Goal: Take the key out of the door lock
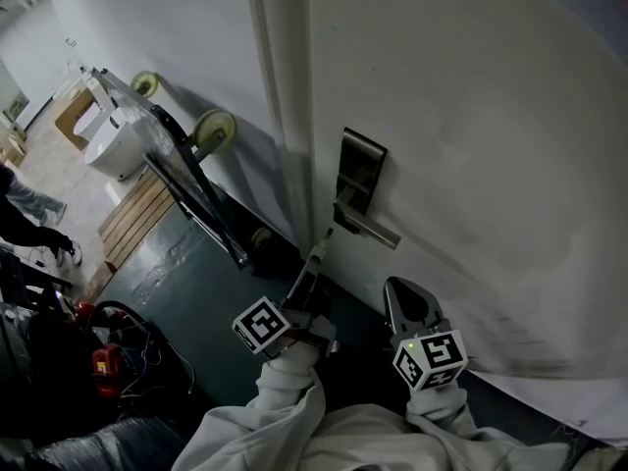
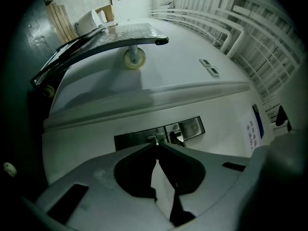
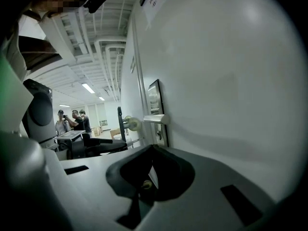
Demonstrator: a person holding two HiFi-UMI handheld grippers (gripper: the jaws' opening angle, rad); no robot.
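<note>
The left tool [image 2: 156, 146] is closed at its tips on what appears to be the key [image 2: 152, 139]. The key is seated in the lock [image 2: 134, 139], just beside the handle [image 2: 176, 136]. The right tool [image 3: 154, 147] is shut and empty, near the door [image 3: 231, 81]. The grasp is judged made. Next, a straight pull along the key's axis is called for, without twisting.

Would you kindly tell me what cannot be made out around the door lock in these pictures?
- Key, left gripper view: only a small metal glint shows. The jaws of the left gripper, shut on it, cover the rest.
- Key, head view: too small and dark to find below the lock plate, behind the left gripper's tip.
- Paper notice, left gripper view: print too small, lower part cut off by the gripper body.
</note>
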